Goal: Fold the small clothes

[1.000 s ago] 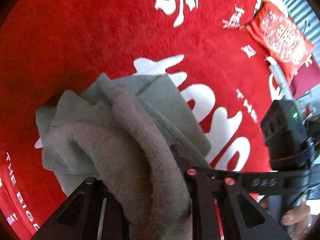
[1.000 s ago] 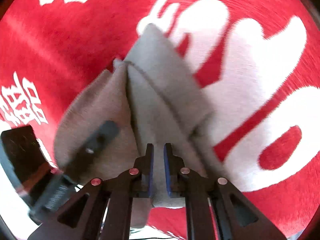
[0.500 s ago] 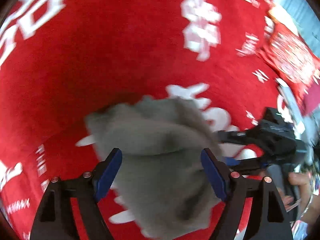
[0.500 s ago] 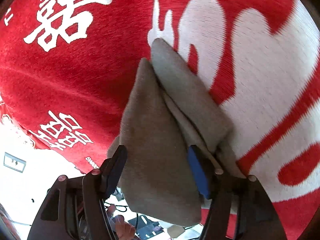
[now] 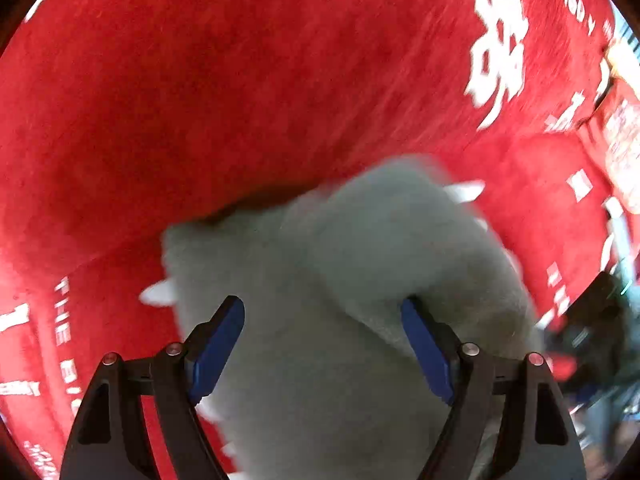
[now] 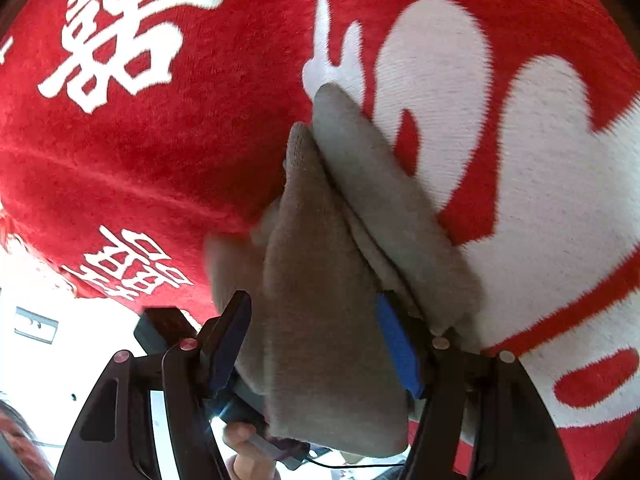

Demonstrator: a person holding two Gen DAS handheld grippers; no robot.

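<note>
On the red blanket (image 5: pixel 240 100) with white lettering lies the folded grey garment (image 5: pixel 360 280); left gripper (image 5: pixel 322 344) and right gripper (image 6: pixel 314 344) straddle it, fingers apart, gripping nothing.

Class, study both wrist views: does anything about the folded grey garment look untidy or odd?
Yes. In the right wrist view the grey garment has uneven layers, and a flap sticks out left. The left view is too blurred to add more.

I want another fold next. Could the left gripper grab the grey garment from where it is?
Probably yes: the left gripper is open directly over the grey garment, with nothing between its fingers and the cloth.
</note>
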